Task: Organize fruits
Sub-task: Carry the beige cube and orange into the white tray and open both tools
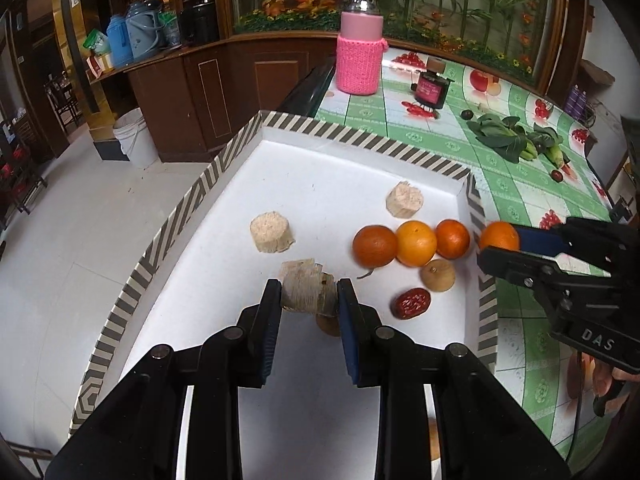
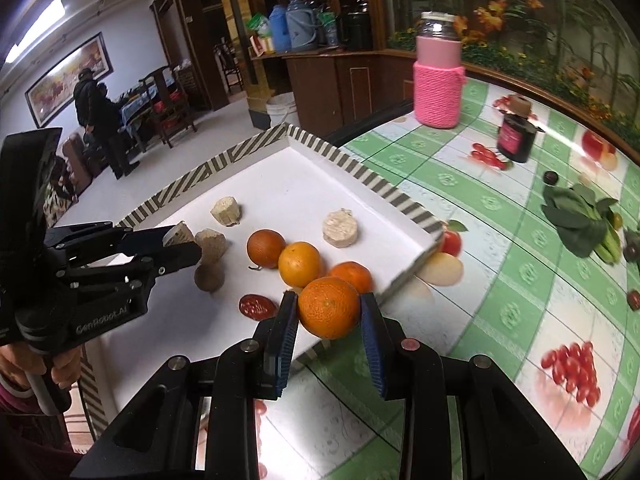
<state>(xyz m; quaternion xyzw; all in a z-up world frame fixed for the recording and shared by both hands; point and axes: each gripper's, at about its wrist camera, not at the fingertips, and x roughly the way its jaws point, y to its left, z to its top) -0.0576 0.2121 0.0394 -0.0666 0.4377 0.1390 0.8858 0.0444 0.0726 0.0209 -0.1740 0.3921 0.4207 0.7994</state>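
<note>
My left gripper [image 1: 309, 294] is shut on a beige fibrous chunk [image 1: 306, 286], held over the near part of the white tray with a striped rim [image 1: 192, 200]. In the tray lie two more beige chunks [image 1: 272, 232] [image 1: 405, 199], three oranges in a row [image 1: 416, 243], a brown round fruit [image 1: 438, 275] and a red date [image 1: 410, 303]. My right gripper [image 2: 329, 308] is shut on an orange [image 2: 329, 307] above the tray's right edge [image 2: 404, 200]. Each gripper shows in the other's view: the right gripper [image 1: 500, 246] with its orange and the left gripper [image 2: 186, 242].
The tray sits on a table with a green checked fruit-print cloth [image 1: 520, 200]. At the back stand a pink knit-sleeved jar [image 1: 358, 60] and a small dark jar [image 1: 431, 90]. Leafy greens [image 1: 508, 136] and small dark fruits lie at the right. People stand far off [image 2: 96, 108].
</note>
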